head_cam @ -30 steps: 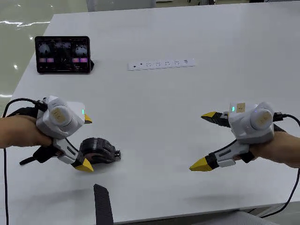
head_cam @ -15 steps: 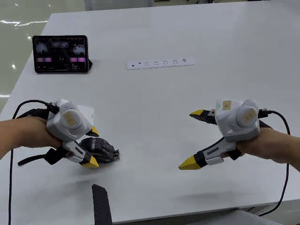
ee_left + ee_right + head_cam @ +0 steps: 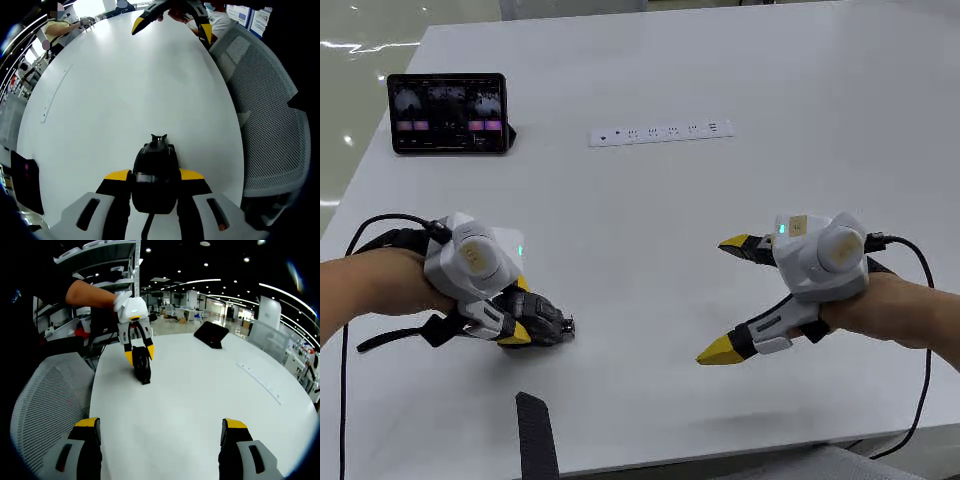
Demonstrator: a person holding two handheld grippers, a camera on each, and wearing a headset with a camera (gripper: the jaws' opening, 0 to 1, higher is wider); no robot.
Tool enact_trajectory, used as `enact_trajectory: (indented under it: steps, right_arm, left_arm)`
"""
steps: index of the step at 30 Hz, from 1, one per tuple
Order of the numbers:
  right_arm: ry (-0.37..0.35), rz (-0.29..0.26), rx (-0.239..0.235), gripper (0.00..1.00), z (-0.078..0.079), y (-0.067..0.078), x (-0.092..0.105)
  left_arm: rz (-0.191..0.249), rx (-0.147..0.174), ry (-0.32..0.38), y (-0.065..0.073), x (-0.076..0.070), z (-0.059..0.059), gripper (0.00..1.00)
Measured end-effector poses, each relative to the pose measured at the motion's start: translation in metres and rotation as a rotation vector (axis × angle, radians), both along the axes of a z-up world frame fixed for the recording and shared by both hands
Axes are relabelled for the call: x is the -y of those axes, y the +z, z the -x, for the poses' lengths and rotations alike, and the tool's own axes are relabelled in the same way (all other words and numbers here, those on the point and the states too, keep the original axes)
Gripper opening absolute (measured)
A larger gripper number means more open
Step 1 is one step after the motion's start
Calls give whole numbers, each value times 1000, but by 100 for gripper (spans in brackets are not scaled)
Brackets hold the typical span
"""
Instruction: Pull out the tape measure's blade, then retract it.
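At lower left of the head view, the left tool clamps the tape measure on the white surface. The right tool, jaws spread wide at lower right, should approach level and pinch the blade's hook squarely before pulling.

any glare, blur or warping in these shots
Head view: sharp, evenly lit, glare streak on the floor. Left gripper view: fisheye bows the table edge, its far end washes out white, tape measure sharp. Right gripper view: same bowing, ceiling lights glare as bright streaks.
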State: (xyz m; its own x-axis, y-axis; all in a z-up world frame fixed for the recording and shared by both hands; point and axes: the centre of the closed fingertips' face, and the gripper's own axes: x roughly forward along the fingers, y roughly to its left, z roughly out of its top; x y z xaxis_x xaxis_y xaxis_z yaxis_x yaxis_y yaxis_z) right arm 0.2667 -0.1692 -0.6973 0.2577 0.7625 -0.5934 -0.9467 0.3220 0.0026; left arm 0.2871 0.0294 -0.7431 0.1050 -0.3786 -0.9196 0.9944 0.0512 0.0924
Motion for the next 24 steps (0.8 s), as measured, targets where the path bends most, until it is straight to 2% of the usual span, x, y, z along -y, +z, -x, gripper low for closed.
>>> enact_trajectory:
  steps: [5,8,12,16,19,24]
  right_arm:
    - [7,6,0,99,-2,-5,-4]
    - [11,23,17,99,-7,-11,-7]
    - [16,22,3,99,-11,-17,-14]
    - [36,30,-6,99,-15,-25,-26]
    - [48,31,-17,99,-17,-29,-36]
    - [62,6,-34,99,-21,-32,-57]
  left_arm:
    - [4,3,2,1,1,2,30]
    - [3,9,8,0,1,2,30]
    - [1,21,7,0,1,0,30]
    - [4,28,25,-1,2,-1,30]
    - [-11,35,28,-2,2,0,30]
    - [-6,36,18,-4,2,-1,30]
